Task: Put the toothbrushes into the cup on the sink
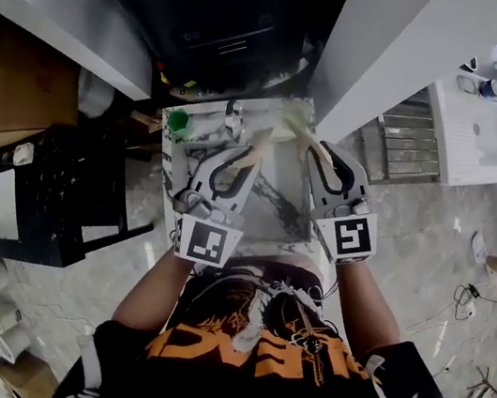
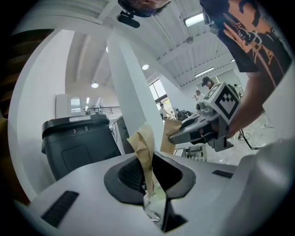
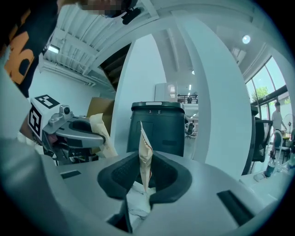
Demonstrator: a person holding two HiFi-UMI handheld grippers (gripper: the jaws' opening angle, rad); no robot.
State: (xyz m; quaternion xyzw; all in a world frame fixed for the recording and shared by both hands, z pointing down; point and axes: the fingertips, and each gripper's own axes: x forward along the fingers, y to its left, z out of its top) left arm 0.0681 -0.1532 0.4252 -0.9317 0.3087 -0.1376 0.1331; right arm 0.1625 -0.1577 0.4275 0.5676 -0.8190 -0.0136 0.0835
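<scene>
Left gripper: here's the left gripper [image 1: 241, 161], held low over the sink [image 1: 273, 221], marker cube nearest the person's body.
Left jaws: nearly together, pinched on a tan paper-wrapped toothbrush [image 2: 144, 147]. The pads press on the wrapper from both sides.
Left toothbrush: it stands up out of the jaws and its crumpled paper end rises well above the pads. The lower end runs down into the slot between them.
Right gripper: and the right gripper [image 1: 325, 159] is alongside, level with its partner and set just to the right of it.
Right jaws: a narrow gap here too, closed on a pale paper-wrapped toothbrush [image 3: 144, 156] that sits dead centre between the pads.
Right toothbrush: upright and thin, its pointed tip well above the jaws and folded paper bunched below them.
Free ends: from overhead the two wrapped sticks lean toward each other beyond the jaws. They are close, but I can't tell if they touch.
Green cup [image 1: 178, 121]: on the sink's edge, off to the left of the left jaws and a little beyond them, clearly apart from both toothbrushes.
Sink: a white, dark-veined basin directly beneath both pairs of jaws.
Dark bin [image 3: 159, 124]: straight ahead of the right jaws, behind the toothbrush tip. From the left jaws it sits ahead and to the left.
</scene>
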